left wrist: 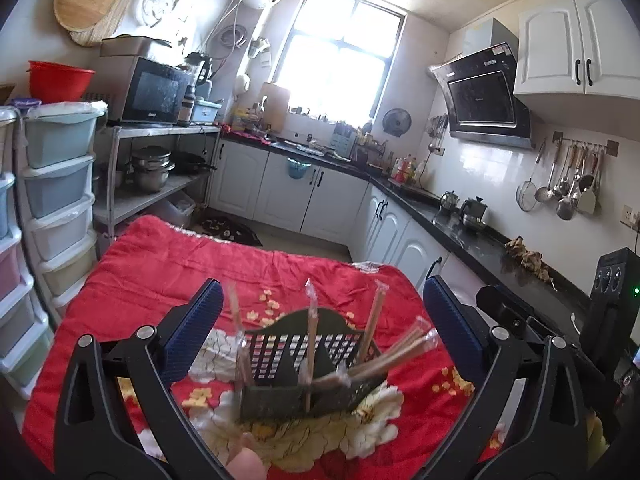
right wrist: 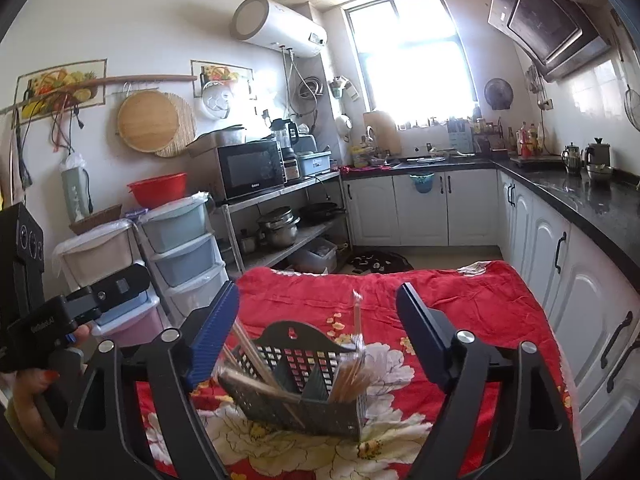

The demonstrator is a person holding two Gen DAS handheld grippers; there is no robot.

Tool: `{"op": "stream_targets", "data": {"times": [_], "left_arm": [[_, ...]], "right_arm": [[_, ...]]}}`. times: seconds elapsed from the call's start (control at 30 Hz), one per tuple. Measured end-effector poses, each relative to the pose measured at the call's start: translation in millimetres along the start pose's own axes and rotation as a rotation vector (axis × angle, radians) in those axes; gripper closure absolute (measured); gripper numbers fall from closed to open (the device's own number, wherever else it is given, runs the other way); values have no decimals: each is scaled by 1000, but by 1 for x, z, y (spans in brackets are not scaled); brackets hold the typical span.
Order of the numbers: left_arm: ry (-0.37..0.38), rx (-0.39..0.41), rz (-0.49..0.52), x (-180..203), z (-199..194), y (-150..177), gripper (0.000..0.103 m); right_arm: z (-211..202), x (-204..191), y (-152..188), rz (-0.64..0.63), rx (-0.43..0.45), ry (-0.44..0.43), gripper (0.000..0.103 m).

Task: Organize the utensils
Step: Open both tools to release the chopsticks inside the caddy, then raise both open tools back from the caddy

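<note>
A dark perforated utensil holder (left wrist: pixel 312 380) stands on a table under a red flowered cloth (left wrist: pixel 224 264). Wrapped chopsticks (left wrist: pixel 310 332) stick up from its compartments, and a few (left wrist: pixel 400 350) lean out to the right. My left gripper (left wrist: pixel 322 308) is open, its blue pads on either side of the holder and apart from it. In the right wrist view the same holder (right wrist: pixel 308 392) holds chopsticks (right wrist: pixel 352 376), with some (right wrist: pixel 250 344) leaning left. My right gripper (right wrist: pixel 318 308) is open too, with nothing pressed between its pads.
Pastel drawer towers (left wrist: pixel 60 184) stand left of the table, beside a metal shelf with a microwave (left wrist: pixel 152 92) and pots. White cabinets with a black counter (right wrist: pixel 592 196) run along the right. The other gripper's body (right wrist: pixel 80 304) and a hand show at the left edge.
</note>
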State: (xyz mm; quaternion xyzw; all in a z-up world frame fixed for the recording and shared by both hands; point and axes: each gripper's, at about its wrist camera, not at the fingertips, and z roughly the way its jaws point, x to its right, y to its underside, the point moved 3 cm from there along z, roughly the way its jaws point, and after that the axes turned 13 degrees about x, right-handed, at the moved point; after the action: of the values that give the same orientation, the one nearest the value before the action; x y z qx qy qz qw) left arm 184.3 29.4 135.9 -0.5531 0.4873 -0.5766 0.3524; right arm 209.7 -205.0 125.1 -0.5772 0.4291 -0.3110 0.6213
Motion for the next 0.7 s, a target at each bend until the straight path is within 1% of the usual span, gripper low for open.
{"op": "stream_targets", "data": {"times": [0.23,0.5,0.7], "left_arm": [[-14,-33,-4,-9,-16,18,11],[-32,-87,5,-16,-27,47,11],[-37,-131,4,-22,-37,74,11]], "right_arm": [[-13,-10,14,-41,-6,6,17],[-34,-20,33,-82,-13,10,8],[-47,-24,56,-120,-24,36,7]]}}
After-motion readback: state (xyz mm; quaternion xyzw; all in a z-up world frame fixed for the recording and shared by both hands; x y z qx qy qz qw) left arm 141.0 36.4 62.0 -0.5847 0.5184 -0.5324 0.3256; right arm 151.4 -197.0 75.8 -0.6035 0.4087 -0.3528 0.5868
